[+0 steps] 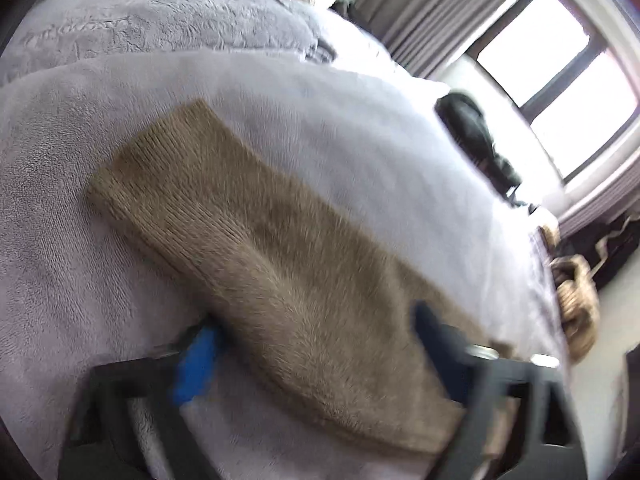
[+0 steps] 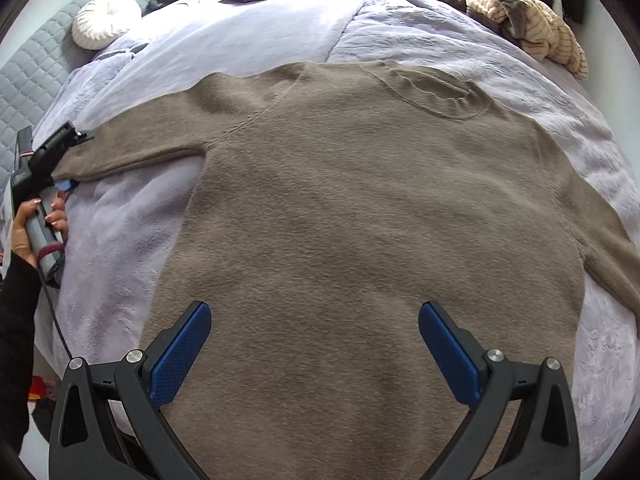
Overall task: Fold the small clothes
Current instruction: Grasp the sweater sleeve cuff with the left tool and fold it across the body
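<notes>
A brown sweater (image 2: 360, 220) is spread flat on a bed covered by a pale lilac blanket (image 2: 460, 52), and it is seen under both claws.

In the right wrist view, at the far left edge, the left hand (image 2: 38, 224) of the person is seen around a grey handle, with a black sleeve (image 2: 18, 320) below it. The left claw (image 2: 66, 184) is placed at the end of the left arm of the sweater; only a small blue part of it is visible there. In the left wrist view, which is blurred, this sweater arm (image 1: 260, 240) lies between the two fingers (image 1: 196, 364) and runs away from the claw toward its ribbed cuff. The jaws are partly spread around the knit, and it cannot be told whether the pads press on it.

To the right of this, the right claw (image 2: 314, 354) is held over the lower part of the sweater body. Its blue pads (image 2: 182, 356) are spread wide, with nothing pinched between them. Ahead of this claw the round neck opening (image 2: 436, 90) is seen, and the other arm of the sweater goes off to the right.

Far ahead and to the left of the right claw a white round pillow (image 2: 102, 20) is lying. Far ahead to the right a heap of striped beige clothes (image 2: 524, 20) is found at the bed edge.
</notes>
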{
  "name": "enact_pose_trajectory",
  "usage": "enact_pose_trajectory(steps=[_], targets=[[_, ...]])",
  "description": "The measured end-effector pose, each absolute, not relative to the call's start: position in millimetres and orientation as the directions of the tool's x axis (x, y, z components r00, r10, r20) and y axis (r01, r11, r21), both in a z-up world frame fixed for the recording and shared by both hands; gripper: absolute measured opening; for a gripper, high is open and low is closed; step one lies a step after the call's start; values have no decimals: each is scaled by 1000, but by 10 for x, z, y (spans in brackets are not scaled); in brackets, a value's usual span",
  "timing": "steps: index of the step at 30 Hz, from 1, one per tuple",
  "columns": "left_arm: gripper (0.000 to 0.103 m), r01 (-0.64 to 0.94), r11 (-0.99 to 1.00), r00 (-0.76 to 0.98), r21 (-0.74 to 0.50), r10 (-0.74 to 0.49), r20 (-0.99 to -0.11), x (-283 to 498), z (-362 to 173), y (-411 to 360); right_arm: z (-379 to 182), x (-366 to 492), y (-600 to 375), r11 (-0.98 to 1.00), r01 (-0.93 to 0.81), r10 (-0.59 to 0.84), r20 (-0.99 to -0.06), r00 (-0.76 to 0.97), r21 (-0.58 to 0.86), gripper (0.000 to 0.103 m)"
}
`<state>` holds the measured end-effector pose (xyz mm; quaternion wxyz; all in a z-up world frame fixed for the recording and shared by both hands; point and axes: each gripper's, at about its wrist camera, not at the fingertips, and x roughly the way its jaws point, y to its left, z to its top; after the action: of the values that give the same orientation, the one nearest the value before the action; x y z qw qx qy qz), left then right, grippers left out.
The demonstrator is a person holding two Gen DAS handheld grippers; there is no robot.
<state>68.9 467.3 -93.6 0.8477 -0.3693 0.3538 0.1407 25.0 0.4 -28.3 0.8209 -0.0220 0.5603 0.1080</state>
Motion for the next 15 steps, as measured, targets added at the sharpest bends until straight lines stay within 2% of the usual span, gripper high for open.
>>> enact_pose_trajectory(steps=[1,2,4,7,15], targets=[[27,-483,680,718,-552,-52,-694,704,-971,4724,-279,245,16,975,-206,156,-925,347,87,103],[10,-460,670,727,-583,-93,-681,708,-1013,4766,-278,243,27,974,-210,159,-925,346,89,103],[10,-422,653,754,-628,-132,-644,686,-1034,4777,-268,233,42,971,-219,168,-922,348,94,103],[10,-358,703,791,-614,-122,-600,634,-850,4657,-256,230,16,967,-221,200,-914,352,126,103],[10,-97,830,851,-550,-217,-478,807,20,3803,-198,226,-260,960,-182,270,-883,385,214,103]])
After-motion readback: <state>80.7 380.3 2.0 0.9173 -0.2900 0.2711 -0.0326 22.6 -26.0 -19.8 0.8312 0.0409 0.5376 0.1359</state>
